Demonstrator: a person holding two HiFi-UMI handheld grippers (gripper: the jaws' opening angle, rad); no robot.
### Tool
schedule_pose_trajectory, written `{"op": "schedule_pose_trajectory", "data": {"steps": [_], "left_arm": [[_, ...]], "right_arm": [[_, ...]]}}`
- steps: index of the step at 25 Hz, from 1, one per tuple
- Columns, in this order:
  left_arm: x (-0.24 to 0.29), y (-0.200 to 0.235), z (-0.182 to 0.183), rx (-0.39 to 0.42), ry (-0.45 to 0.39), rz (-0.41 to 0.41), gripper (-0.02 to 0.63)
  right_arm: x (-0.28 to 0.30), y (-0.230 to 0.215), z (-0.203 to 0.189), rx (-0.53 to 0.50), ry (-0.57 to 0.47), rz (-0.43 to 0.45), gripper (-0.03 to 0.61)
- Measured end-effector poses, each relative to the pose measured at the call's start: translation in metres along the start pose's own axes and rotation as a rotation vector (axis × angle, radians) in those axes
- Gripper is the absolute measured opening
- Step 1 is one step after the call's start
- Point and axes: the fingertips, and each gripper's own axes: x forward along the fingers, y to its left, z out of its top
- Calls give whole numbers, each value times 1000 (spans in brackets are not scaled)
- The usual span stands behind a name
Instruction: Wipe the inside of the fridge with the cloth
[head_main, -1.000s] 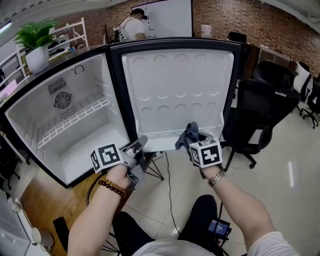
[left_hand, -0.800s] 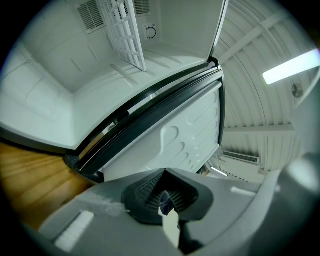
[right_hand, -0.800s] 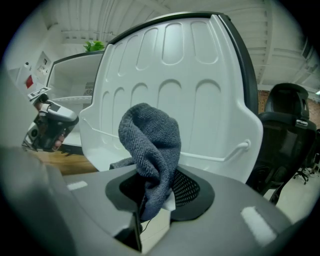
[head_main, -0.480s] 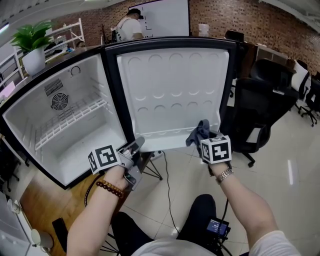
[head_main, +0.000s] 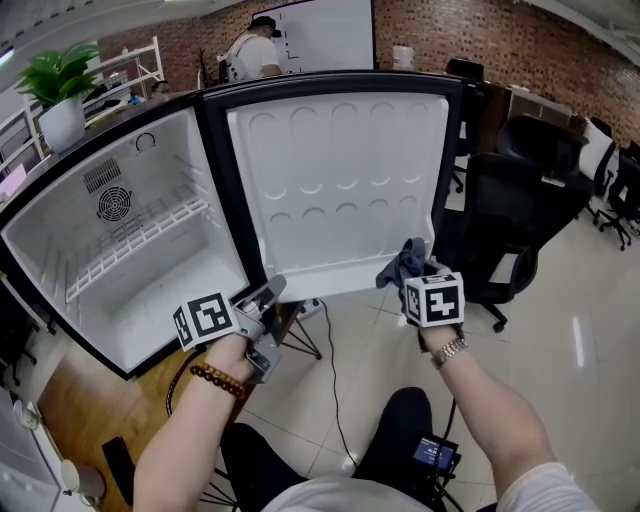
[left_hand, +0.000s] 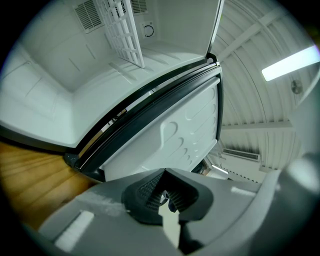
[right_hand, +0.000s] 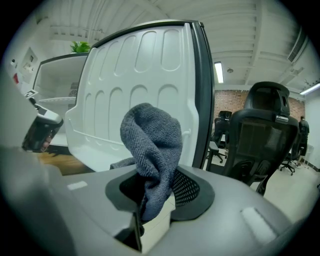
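As your right gripper (head_main: 420, 278) slid to the right over the last second, the cloth (head_main: 404, 262) went with it along the lower ledge of the open door (head_main: 340, 180) of the fridge (head_main: 212, 190). It moved from near the middle of the ledge to the right lower corner. The jaws of this gripper are pinched on a fold of the cloth, which stands up in a bunch between them. I cannot tell whether the cloth touches the door now or is only just beside it.

Your left gripper (head_main: 272, 290) has hardly moved. It waits near the low edge of the fridge, jaws fully together with nothing between them.

In my judgement, the stroke along the door bottom is at its end. The cavity (head_main: 170, 290) on the left, with its wire shelf (head_main: 140, 235), is well apart from the cloth and is probably yet to be wiped.
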Motion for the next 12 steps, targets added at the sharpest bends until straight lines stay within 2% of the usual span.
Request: {"op": "schedule_pose_trajectory", "data": {"steps": [7, 10, 12], "left_arm": [[2, -3, -4, 41, 6, 2, 5], [-1, -9, -4, 107, 2, 17, 5], [-5, -13, -1, 180, -10, 39, 5]], "right_arm": [[-6, -4, 3, 14, -20, 8, 121], [-14, 6, 8, 7, -37, 44, 121], [-21, 15, 14, -12, -57, 69, 121]]}}
